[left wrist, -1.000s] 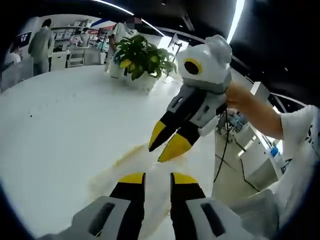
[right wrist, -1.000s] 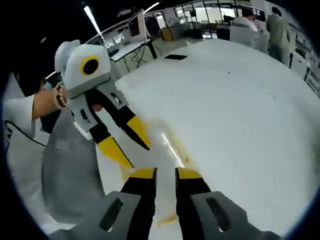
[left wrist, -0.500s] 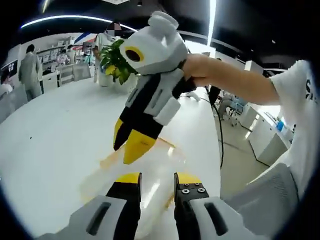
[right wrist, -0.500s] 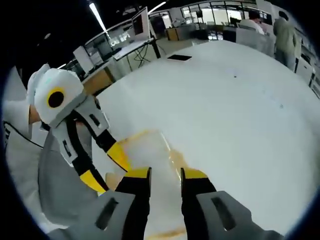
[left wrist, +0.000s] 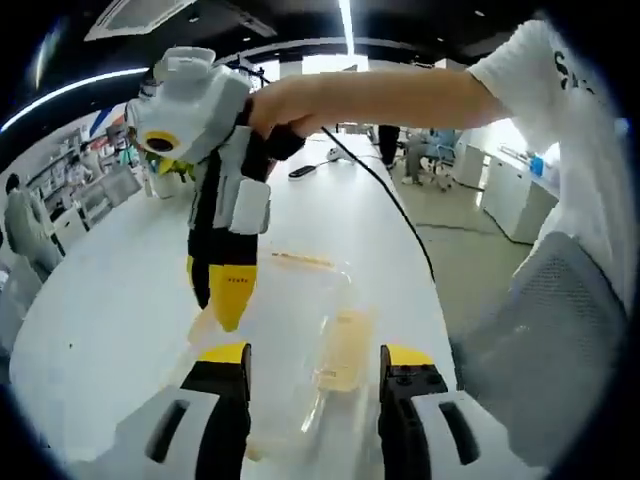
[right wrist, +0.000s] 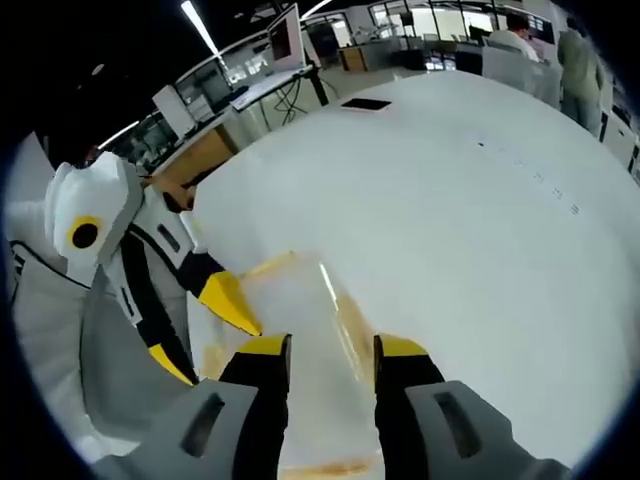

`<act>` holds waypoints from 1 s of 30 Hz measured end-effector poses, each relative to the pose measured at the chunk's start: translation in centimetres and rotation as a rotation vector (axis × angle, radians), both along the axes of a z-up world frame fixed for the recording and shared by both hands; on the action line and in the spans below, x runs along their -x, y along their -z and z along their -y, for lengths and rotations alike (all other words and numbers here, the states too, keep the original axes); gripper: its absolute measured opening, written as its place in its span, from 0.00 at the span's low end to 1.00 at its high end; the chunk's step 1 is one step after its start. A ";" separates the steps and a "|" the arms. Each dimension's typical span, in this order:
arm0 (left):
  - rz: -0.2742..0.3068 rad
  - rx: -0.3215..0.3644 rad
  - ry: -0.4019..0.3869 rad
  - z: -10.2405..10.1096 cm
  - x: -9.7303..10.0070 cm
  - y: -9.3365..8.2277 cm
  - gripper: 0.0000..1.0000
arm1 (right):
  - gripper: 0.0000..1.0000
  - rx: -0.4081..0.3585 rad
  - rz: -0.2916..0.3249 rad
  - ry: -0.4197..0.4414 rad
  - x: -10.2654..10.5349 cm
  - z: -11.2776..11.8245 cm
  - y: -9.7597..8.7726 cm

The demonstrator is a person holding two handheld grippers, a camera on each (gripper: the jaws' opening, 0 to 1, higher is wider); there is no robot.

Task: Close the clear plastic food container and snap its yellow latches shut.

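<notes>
- Left gripper view: your left gripper point(left wrist: 313, 357), jaws apart, straddles the clear container point(left wrist: 300, 330) on the white desk point(left wrist: 110, 300).
- Right gripper point(right wrist: 325, 348): jaws apart over the container's yellow latch point(right wrist: 355, 325).

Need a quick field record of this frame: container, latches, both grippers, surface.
container: clear plastic food container lying on the white table
latches: yellow latch between left gripper's jaws; locked or not, cannot tell
left gripper: open, jaws either side of container
right gripper: open, over container; its tips point down at the container's edge in the left gripper view
</notes>
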State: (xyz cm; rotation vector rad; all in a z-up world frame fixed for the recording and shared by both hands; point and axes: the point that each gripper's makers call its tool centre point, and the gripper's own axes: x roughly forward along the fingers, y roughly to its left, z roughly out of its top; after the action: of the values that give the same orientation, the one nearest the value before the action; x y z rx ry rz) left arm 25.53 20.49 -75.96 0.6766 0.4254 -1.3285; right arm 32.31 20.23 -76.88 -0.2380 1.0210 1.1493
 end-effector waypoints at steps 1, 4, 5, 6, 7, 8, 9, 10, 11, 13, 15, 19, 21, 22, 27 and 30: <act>0.012 -0.018 0.024 0.1 0.1 0.2 0.45 | 0.30 0.005 -0.003 -0.005 0.0 0.0 0.1; 0.041 -0.045 0.061 0.4 0.5 0.8 0.43 | 0.30 0.028 -0.011 -0.028 0.2 0.0 0.4; 0.043 -0.051 0.070 0.5 0.7 0.9 0.41 | 0.29 0.034 -0.012 -0.032 0.2 0.1 0.5; 0.036 -0.053 0.085 0.6 1.2 0.9 0.36 | 0.29 0.039 -0.013 -0.038 0.3 0.0 0.6; 0.030 -0.055 0.096 0.5 1.4 0.9 0.33 | 0.30 0.045 -0.014 -0.046 0.5 0.0 0.7; 0.031 -0.063 0.093 0.5 1.3 1.0 0.31 | 0.30 0.046 -0.011 -0.050 0.5 0.0 0.7; 0.043 -0.061 0.093 0.5 1.2 1.0 0.33 | 0.31 0.049 -0.011 -0.056 0.6 0.0 0.8; 0.052 -0.069 0.086 0.5 0.9 1.2 0.34 | 0.31 0.048 -0.011 -0.059 0.6 -0.1 0.8; 0.073 -0.073 0.097 0.5 0.9 1.3 0.35 | 0.32 0.047 -0.013 -0.060 0.6 -0.1 0.8; 0.115 -0.090 0.105 0.5 0.7 1.4 0.36 | 0.32 0.047 -0.015 -0.059 0.5 -0.2 0.8; 0.146 -0.099 0.108 0.6 0.7 1.6 0.36 | 0.32 0.049 -0.011 -0.065 0.5 -0.2 0.8; 0.224 -0.096 0.100 0.7 0.4 1.8 0.36 | 0.32 0.051 -0.009 -0.065 0.5 -0.2 0.8; 0.202 -0.100 0.106 0.6 0.7 1.7 0.40 | 0.32 0.050 -0.010 -0.064 0.6 -0.2 0.8; 0.168 -0.108 0.113 0.3 1.2 1.6 0.40 | 0.32 0.051 -0.011 -0.066 0.6 -0.2 0.8; 0.226 -0.114 0.122 0.0 0.2 0.4 0.36 | 0.32 0.054 -0.016 -0.079 0.6 -0.2 0.9; 0.186 -0.072 0.111 0.6 0.3 0.3 0.35 | 0.32 0.061 -0.023 -0.086 0.6 -0.3 0.9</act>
State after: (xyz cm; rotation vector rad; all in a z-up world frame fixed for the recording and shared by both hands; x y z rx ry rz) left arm 25.20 19.86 -76.25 0.8863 0.2902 -1.3452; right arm 31.69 20.53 -77.76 -0.3205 1.0754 1.2015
